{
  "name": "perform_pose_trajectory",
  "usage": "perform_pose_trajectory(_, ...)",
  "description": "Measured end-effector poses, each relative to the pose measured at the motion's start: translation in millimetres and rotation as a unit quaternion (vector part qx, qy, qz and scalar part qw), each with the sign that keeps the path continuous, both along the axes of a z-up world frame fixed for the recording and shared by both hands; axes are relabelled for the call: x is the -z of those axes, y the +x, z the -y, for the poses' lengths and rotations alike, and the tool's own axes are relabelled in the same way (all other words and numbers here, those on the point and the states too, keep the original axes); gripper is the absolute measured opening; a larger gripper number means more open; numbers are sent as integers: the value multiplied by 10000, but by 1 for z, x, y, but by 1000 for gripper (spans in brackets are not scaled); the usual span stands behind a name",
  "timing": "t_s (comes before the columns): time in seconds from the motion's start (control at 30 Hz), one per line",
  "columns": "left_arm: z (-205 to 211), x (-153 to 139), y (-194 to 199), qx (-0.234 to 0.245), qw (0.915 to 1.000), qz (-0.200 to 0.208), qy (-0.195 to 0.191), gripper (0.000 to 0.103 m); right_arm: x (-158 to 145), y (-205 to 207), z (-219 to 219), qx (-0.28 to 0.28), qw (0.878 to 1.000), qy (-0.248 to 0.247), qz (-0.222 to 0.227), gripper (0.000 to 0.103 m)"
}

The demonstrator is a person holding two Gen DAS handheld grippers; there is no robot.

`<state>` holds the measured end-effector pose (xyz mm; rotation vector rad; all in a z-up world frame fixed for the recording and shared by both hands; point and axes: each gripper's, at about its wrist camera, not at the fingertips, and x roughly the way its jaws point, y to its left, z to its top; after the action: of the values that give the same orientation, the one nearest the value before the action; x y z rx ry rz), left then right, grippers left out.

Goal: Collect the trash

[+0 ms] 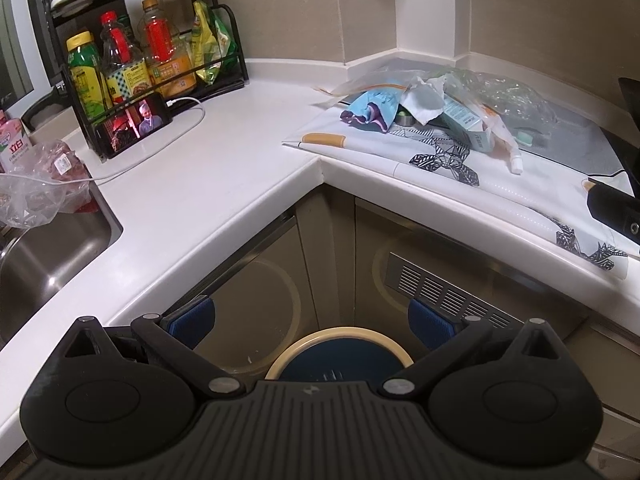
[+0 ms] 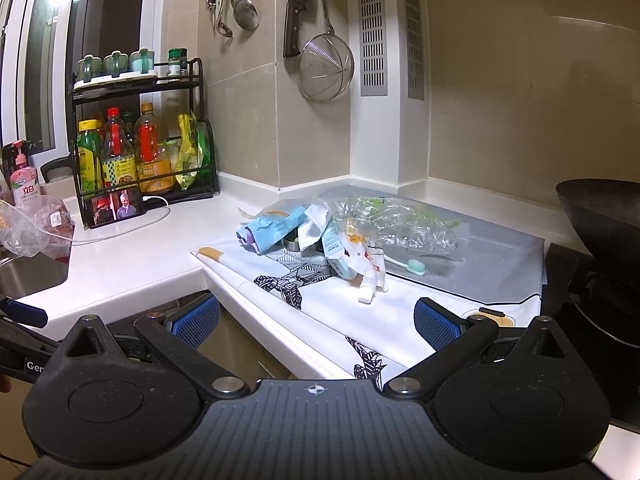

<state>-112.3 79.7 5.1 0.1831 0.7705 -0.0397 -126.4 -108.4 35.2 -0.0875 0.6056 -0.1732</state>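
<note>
Here we hold both grippers low in front of the L-shaped white countertop (image 1: 224, 184), each with its blue-padded fingers spread wide and nothing between them. Our left gripper (image 1: 312, 322) hangs below the counter edge in front of the corner cabinet doors, pointing toward the inner corner. Directly beneath it stands a round bin (image 1: 340, 354) with a cream rim and a dark blue inside; what lies in it we cannot tell. Our right gripper (image 2: 316, 322) sits a little higher, level with the counter edge and aimed at the trash.

Beyond the edge, a patterned mat (image 2: 320, 284) covers the counter, and on it lies the trash pile (image 2: 320, 232): a crumpled light blue wrapper (image 2: 272, 228), a pale green carton (image 2: 340, 256) tipped on its side, a squeezed toothpaste tube (image 2: 370, 280) nearest us, a clear crushed plastic bag (image 2: 404, 220) behind, and a toothbrush (image 2: 408, 264) just beside the tube. A black wok (image 2: 600, 208) stands at the right.

To the left, the steel sink (image 1: 48, 256) holds a clear bag with something red inside (image 1: 44, 184) at its rim. Farther back, a black rack (image 2: 140, 136) carries sauce and oil bottles, with a phone (image 2: 116, 206) propped against its front, playing video.
</note>
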Motion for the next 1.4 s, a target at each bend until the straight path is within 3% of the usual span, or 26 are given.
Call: perform_pose_trajectory(1.4, -6, 6, 2, -56, 9999, -109, 98, 103, 9, 2, -4, 3, 9999, 20, -131, 103)
